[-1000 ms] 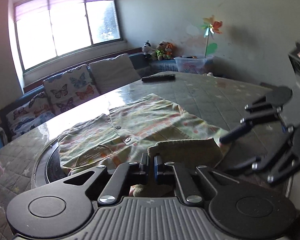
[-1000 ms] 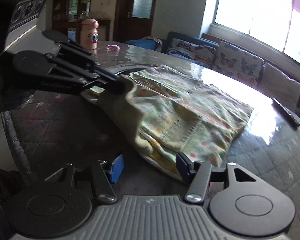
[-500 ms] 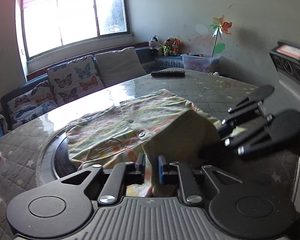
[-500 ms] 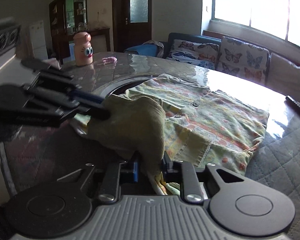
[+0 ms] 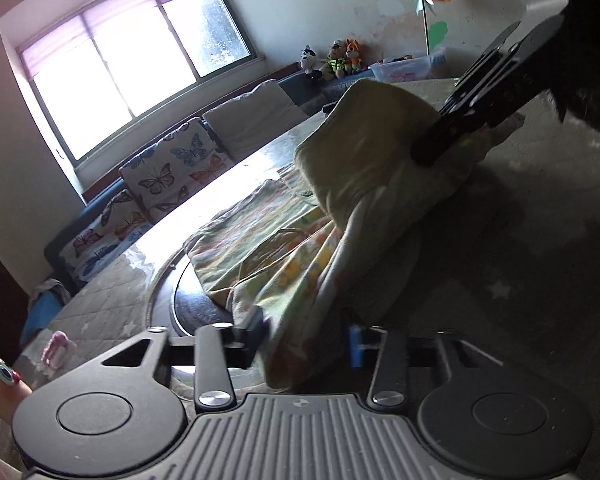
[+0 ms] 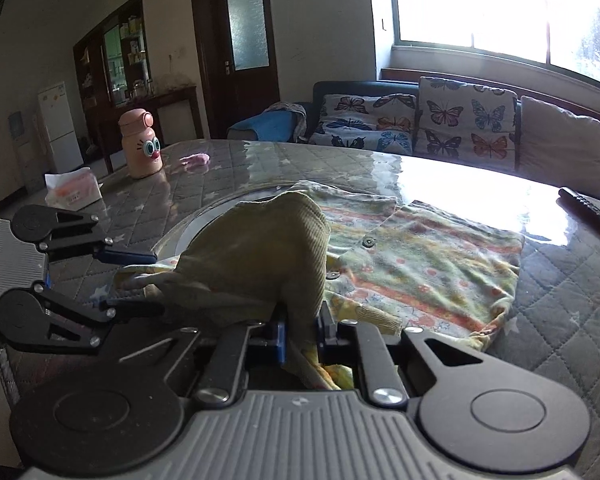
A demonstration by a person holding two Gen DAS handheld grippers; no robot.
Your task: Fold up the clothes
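Note:
A yellow-green printed garment [image 6: 420,268] with an olive ribbed hem lies on the round table [image 6: 560,312]. My right gripper [image 6: 302,330] is shut on the hem and holds a fold of cloth raised above the table. It also shows in the left wrist view [image 5: 432,148], gripping the lifted olive fold [image 5: 364,140]. My left gripper [image 5: 306,336] is open, with the garment's edge [image 5: 292,292] hanging loosely between its fingers. In the right wrist view the left gripper [image 6: 140,284] sits at the left, its fingers spread apart beside the cloth.
A peach cartoon bottle [image 6: 140,144], a tissue box [image 6: 74,192] and a small pink item [image 6: 196,159] stand at the table's far left. A black remote [image 6: 588,212] lies at the right. A sofa with butterfly cushions [image 6: 420,120] runs under the window.
My left gripper has opened and let go of the cloth. My right gripper, open one second ago, shut on the hem and has lifted the fold higher.

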